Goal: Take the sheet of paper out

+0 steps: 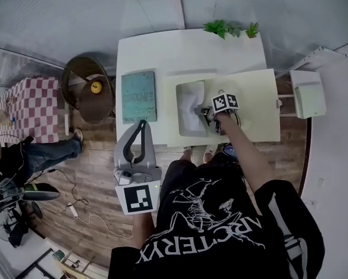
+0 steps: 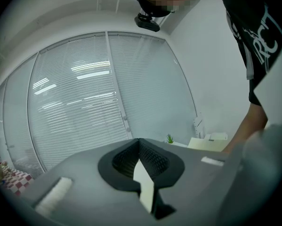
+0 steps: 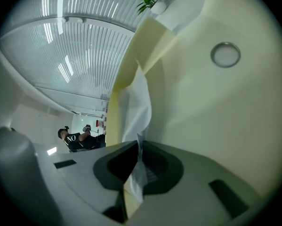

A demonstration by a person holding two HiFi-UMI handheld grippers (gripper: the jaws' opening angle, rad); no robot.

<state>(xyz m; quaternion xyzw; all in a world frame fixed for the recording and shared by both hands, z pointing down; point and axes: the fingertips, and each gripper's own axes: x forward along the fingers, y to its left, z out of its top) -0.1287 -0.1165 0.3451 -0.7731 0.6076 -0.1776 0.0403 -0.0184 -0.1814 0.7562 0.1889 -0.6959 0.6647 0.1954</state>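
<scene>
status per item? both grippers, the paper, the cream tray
left gripper: shut, empty, off the table near the person's body.
right gripper: shut on the paper's edge.
sheet of paper: crumpled, pinched, not yet clear of the tray's recess.
cream tray: flat on the white table, recess open on top.
</scene>
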